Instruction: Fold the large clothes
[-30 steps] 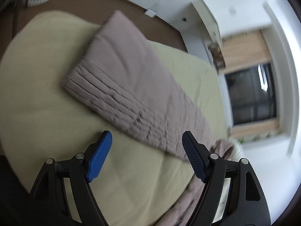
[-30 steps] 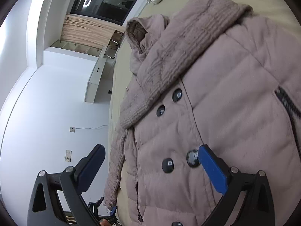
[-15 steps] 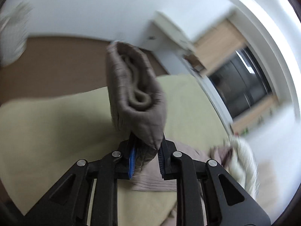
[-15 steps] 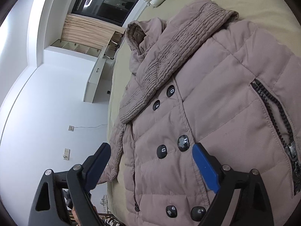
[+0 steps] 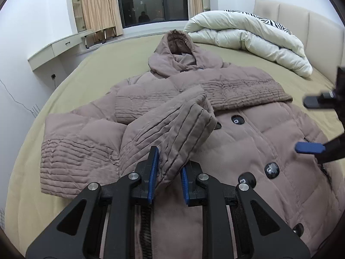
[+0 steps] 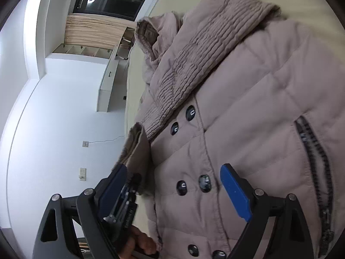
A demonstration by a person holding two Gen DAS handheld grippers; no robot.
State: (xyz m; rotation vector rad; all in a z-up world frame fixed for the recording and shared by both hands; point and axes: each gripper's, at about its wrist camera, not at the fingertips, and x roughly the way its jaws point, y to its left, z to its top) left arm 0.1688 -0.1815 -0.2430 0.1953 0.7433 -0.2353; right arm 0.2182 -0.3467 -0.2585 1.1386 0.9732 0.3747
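A taupe quilted hooded coat [image 5: 248,133] lies front up on the bed, with dark buttons and its hood toward the window. My left gripper [image 5: 167,178] is shut on the cuff of the left sleeve [image 5: 172,127] and holds it folded across the coat's front. The other sleeve [image 5: 243,90] lies across the chest. My right gripper [image 6: 172,192] is open just above the coat's buttoned front [image 6: 248,118], holding nothing. It also shows at the right edge of the left wrist view [image 5: 310,147].
The olive-beige bed sheet [image 5: 107,64] surrounds the coat. A rolled white duvet [image 5: 248,36] lies at the head of the bed by the padded headboard [image 5: 312,21]. A white shelf desk [image 5: 56,47] and a curtained window [image 5: 151,0] stand beyond the bed's far side.
My left gripper closed on the sleeve cuff, lifted it off the sheet and carried it over onto the coat's front. My right gripper stayed open and drifted slightly over the buttons.
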